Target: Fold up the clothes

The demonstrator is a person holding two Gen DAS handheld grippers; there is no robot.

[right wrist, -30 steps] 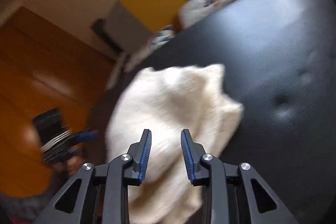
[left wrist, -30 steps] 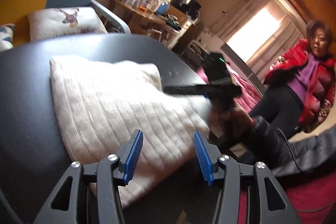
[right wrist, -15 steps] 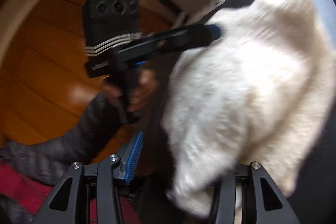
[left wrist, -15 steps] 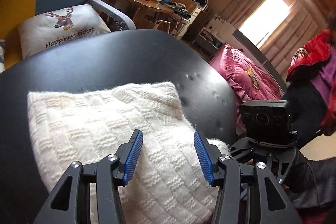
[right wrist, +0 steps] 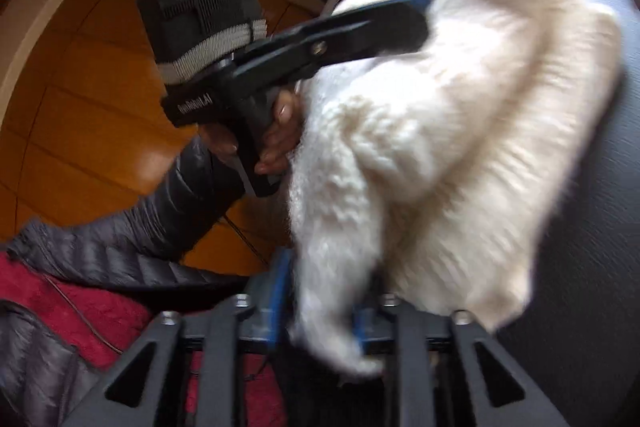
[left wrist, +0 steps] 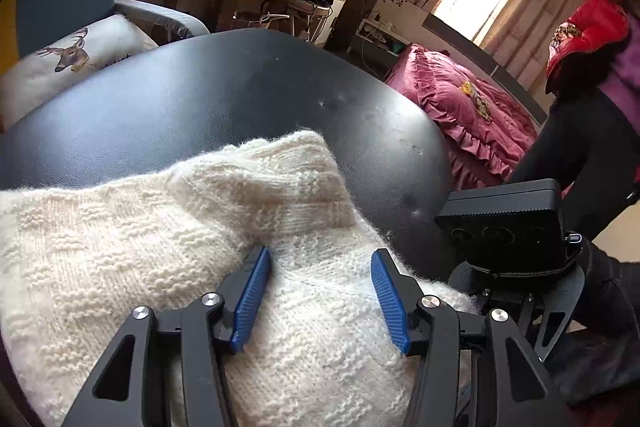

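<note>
Here, left gripper [left wrist: 320,291] spread wide over white knit sweater [left wrist: 140,259], level, right gripper [right wrist: 316,311] pinching its edge, tilted up from below, black table [left wrist: 200,95].

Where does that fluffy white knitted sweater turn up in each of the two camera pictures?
Left wrist view: the white sweater fills the lower left, lying on the black table, with the open left gripper over it.
Right wrist view: the white sweater fills the centre and right, blurred; a fold runs down into the right gripper, which is closing on it.
Shared landmark: the black table, under the sweater in both.
</note>
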